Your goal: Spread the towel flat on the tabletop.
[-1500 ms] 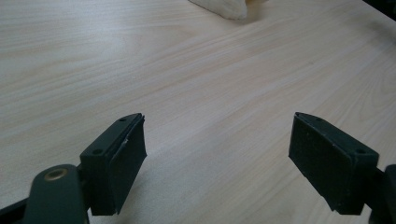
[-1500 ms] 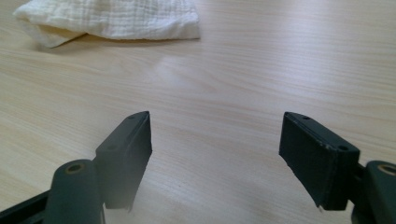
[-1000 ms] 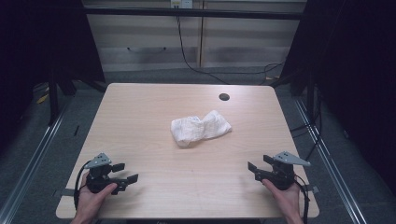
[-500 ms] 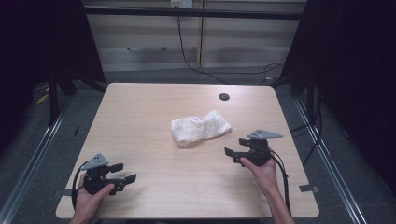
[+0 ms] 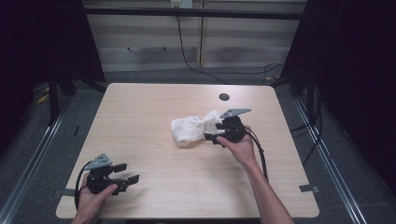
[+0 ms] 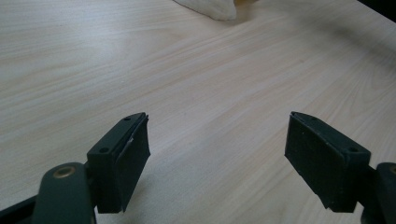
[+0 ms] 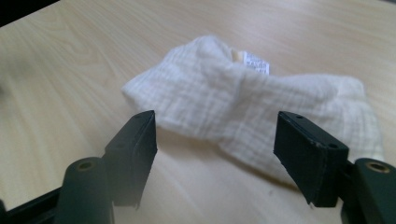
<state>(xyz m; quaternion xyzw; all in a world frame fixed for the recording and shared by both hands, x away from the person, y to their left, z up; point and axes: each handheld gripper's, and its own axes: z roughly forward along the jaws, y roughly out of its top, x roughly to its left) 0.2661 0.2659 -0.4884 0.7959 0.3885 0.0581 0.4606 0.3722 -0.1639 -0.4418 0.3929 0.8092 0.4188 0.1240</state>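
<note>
A crumpled white cloth (image 5: pixel 192 128) lies near the middle of the wooden table (image 5: pixel 154 105). In the right gripper view the cloth (image 7: pixel 243 100) has a small printed label on top and lies just beyond the jaws. My right gripper (image 5: pixel 210 136) is open at the cloth's right end, low over the table; its jaws (image 7: pixel 215 154) stand wide apart with nothing between them. My left gripper (image 5: pixel 127 173) rests near the table's front left corner, open and empty (image 6: pixel 217 163). A corner of the cloth (image 6: pixel 208 8) shows far off in the left gripper view.
A round dark hole (image 5: pixel 224 97) sits in the tabletop near the far right. Metal frame rails (image 5: pixel 37 140) run along both sides of the table. A cable (image 5: pixel 187 56) hangs down the wall panel behind it.
My right gripper has moved from the table's front right corner forward and left up to the cloth's right end. The left gripper has stayed in place.
</note>
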